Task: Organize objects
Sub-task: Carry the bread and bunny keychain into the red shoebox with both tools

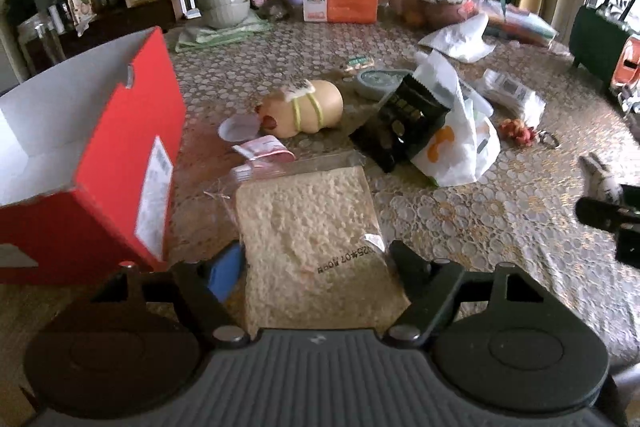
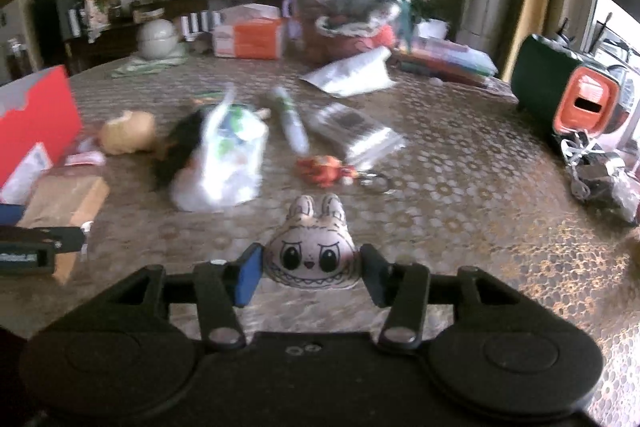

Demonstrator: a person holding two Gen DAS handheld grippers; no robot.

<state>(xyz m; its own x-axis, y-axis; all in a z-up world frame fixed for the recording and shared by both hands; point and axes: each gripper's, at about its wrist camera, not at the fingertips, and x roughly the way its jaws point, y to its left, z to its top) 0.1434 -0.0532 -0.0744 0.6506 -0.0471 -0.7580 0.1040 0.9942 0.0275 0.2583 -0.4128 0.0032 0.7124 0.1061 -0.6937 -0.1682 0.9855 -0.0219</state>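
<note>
A bagged slice of bread [image 1: 312, 227] lies between the fingers of my left gripper [image 1: 316, 259], which is closed on it; the bread also shows in the right wrist view [image 2: 68, 199]. An open red box [image 1: 100, 163] stands just left of it, also in the right wrist view [image 2: 36, 123]. A small bunny-face plush [image 2: 310, 251] sits between the fingers of my right gripper [image 2: 310, 269], which touch its sides. That right gripper shows at the right edge of the left wrist view [image 1: 612, 219].
On the patterned table [image 1: 480, 219] lie a tan pig toy [image 1: 304, 107], a black packet [image 1: 400, 123], a white plastic bag [image 1: 460, 147], a red keychain [image 2: 328, 167], a white tube [image 2: 292, 119] and a tissue box [image 1: 340, 3]. A green and orange case [image 2: 568, 95] stands at the right.
</note>
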